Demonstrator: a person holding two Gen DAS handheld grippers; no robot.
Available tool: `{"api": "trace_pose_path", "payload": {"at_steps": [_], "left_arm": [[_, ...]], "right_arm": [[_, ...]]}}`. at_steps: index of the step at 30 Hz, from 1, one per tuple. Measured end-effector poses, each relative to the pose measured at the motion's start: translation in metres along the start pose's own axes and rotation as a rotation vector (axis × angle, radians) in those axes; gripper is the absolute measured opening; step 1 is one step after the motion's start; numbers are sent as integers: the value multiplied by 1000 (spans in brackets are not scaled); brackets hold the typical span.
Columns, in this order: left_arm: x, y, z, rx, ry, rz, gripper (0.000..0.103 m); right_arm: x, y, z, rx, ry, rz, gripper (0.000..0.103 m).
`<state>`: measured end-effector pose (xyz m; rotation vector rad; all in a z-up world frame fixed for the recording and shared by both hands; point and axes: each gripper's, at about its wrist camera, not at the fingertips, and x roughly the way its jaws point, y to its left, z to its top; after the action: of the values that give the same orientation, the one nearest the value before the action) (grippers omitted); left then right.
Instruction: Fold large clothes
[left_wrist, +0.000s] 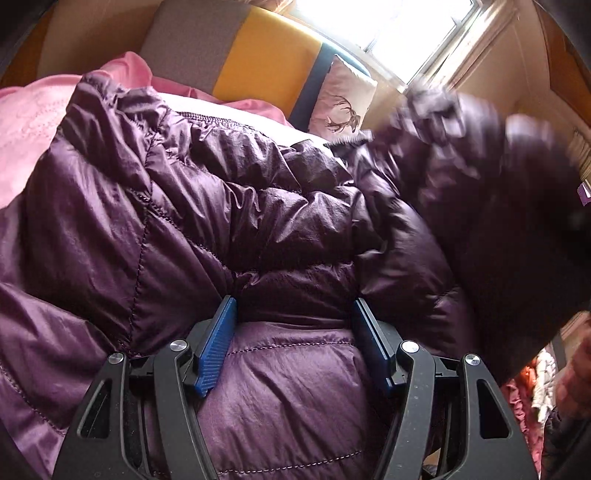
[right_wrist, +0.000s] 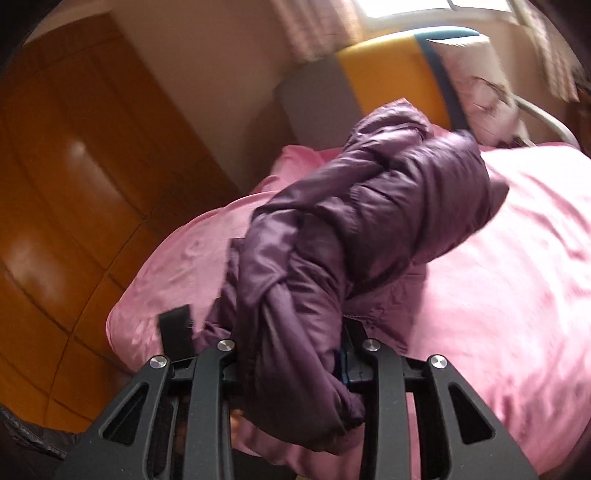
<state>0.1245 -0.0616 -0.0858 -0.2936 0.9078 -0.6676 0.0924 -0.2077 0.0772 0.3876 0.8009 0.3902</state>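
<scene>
A dark purple quilted puffer jacket (left_wrist: 207, 206) lies bunched on a pink bedspread (left_wrist: 26, 122). My left gripper (left_wrist: 293, 325) has its blue pads (left_wrist: 218, 343) spread wide, with a thick fold of the jacket bulging between them. My right gripper (right_wrist: 295, 354) is shut on a twisted part of the same jacket (right_wrist: 369, 221) and holds it lifted above the bed; its fingertips are buried in the fabric. The lifted part shows blurred at the right of the left wrist view (left_wrist: 498, 192).
A yellow and grey headboard (left_wrist: 266, 55) and a pillow with a deer print (left_wrist: 343, 99) stand at the bed's head below a bright window (left_wrist: 399, 26). A wooden wardrobe (right_wrist: 74, 184) stands left of the bed. The pink bedspread (right_wrist: 517, 258) covers the bed.
</scene>
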Motion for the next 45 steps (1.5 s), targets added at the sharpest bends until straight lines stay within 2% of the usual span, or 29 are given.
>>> {"api": "trace_pose_path", "payload": {"at_steps": [5,8,11,14,15,17,18,19,22,23,27,32,33,34,35,36,37,39,41,42,44,45], "left_arm": [[-8,20,-4,-51,-10,-89,53],[-19,28,-4,-76,7,-116,46],[-49,36,-9,-67,28,-119,46],[-92,58,-18,-84,-6,-141,51],[-105,65,-19,-92,-25,-131,51],[-137,90,-18,-134,-89,-97,60],[-149,101,-16,-165,-119,-97,60],[-163,114,-12,-207,-158,-120,60],[-193,141,-1,-297,-273,-191,76],[-196,144,3,-299,-283,-202,76],[-190,138,19,-232,-257,-204,76],[-163,135,42,-171,-136,-194,76],[-155,134,44,-171,-106,-194,73],[-146,128,48,-164,-74,-192,54],[-141,126,49,-152,-51,-150,32],[-137,125,50,-143,-36,-115,27],[-132,126,51,-146,-28,-124,21],[-133,131,53,-166,-19,-139,20],[-133,135,55,-189,-11,-146,20],[-131,136,57,-198,-6,-143,20],[-132,137,58,-206,6,-141,20],[-132,139,58,-211,12,-144,20]], "right_arm": [[55,68,8,-146,90,48,25],[84,88,5,-193,150,30,24],[95,101,-2,-228,181,3,24],[105,116,-9,-282,199,-28,24],[107,120,-11,-315,200,-47,24],[117,133,-23,-396,210,-79,24],[123,142,-31,-436,218,-89,25],[129,148,-39,-475,225,-99,25],[141,163,-69,-594,244,-137,25],[145,168,-79,-634,245,-152,25],[151,180,-102,-734,207,-209,28],[153,187,-117,-786,161,-213,37],[150,186,-120,-782,158,-203,42],[147,185,-119,-769,155,-183,53],[142,183,-118,-752,152,-147,60],[136,179,-114,-737,155,-103,72],[129,178,-110,-717,164,-52,77],[108,167,-94,-637,201,103,81],[84,149,-75,-532,207,240,81],[72,136,-66,-486,194,273,78],[55,107,-51,-411,159,269,65],[50,90,-46,-387,149,237,52]]}}
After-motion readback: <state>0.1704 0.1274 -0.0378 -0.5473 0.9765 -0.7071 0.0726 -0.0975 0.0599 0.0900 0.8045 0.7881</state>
